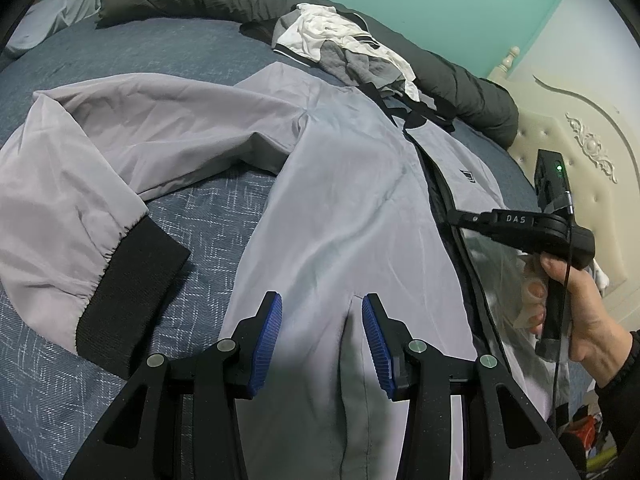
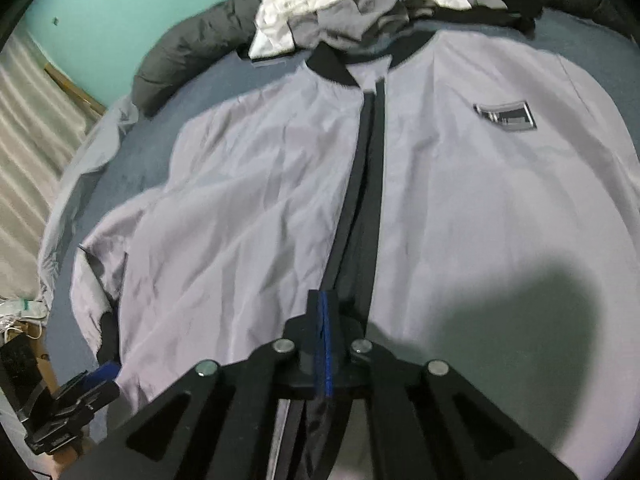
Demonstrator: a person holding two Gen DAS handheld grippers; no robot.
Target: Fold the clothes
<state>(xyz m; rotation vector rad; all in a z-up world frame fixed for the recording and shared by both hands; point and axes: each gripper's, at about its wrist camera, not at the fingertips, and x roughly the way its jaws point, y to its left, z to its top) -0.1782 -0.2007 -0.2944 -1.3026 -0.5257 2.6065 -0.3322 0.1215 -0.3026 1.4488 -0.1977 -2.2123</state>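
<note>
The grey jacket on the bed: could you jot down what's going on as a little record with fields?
garment: grey jacket, spread front-up on the blue bedspread
front: black zipper strip down the middle
sleeve: lies out to the side, ends in a black cuff
left gripper: open, blue pads either side of a fabric fold
right gripper: shut on the jacket's front edge by the zipper
nearby: pile of white and grey clothes past the collar
</note>
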